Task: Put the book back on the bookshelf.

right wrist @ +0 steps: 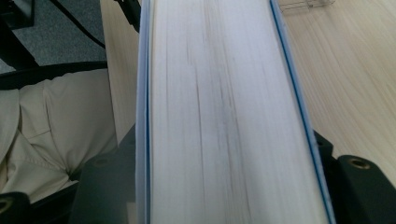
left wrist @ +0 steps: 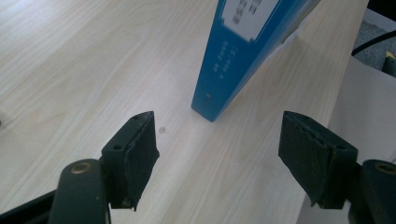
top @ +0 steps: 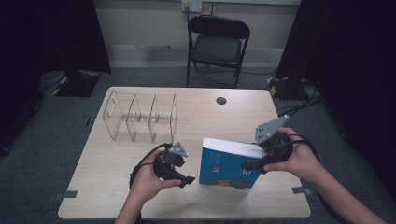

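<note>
Near the front right of the table (top: pixel 112 186) stands a thick blue book (top: pixel 224 168), upright on its lower edge, cover facing the person, top edge tilted slightly away. White label on the spine, small print below it, too small to read. White page block visible from the right gripper view, running between thin blue cover edges.

Right gripper (top: pixel 254 164) sits at the book's right end, one jaw on each side of the page block. Jaws look close against the covers, but the pads are hidden behind the book, so contact probably holds though I cannot confirm pressure.

Left gripper (top: pixel 189 179) is just left of the book, apart from it. Jaws stand well open with nothing between them; the book's spine corner lies ahead of the gap, resting on the wood.

Behind the left gripper, farther back on the table, a clear acrylic divider rack (top: pixel 140 116) with upright partitions. Small dark round hole (top: pixel 221 100) near the far edge. Black folding chair (top: pixel 217 44) beyond the table.
</note>
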Available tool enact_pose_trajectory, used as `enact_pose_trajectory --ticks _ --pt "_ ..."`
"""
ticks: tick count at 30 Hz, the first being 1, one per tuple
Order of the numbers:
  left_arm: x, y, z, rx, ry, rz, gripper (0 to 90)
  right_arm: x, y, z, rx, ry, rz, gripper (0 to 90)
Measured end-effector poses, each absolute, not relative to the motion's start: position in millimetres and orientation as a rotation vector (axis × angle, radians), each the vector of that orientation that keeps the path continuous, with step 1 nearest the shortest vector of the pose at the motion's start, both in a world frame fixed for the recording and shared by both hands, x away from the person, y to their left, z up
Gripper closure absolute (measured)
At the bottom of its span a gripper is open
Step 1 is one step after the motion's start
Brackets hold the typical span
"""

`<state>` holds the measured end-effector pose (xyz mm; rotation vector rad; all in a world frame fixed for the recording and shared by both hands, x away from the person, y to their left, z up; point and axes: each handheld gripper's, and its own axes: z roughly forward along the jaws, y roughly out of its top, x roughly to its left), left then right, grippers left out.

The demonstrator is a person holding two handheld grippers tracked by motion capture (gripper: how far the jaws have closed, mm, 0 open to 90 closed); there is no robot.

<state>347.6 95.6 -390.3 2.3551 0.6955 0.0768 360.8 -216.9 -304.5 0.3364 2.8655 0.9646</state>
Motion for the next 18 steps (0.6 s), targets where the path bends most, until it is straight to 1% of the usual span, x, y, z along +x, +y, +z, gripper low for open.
enact_pose_trajectory --ticks 9,18 --pt "350.2 85.7 -367.3 2.382 0.64 0.091 27.9 357.4 -226.4 -311.2 0.383 2.855 0.969 33.3" --pt "355.9 73.9 -348.0 2.395 0.606 0.067 27.3 355.5 -238.7 -319.1 0.412 2.842 0.997 31.8"
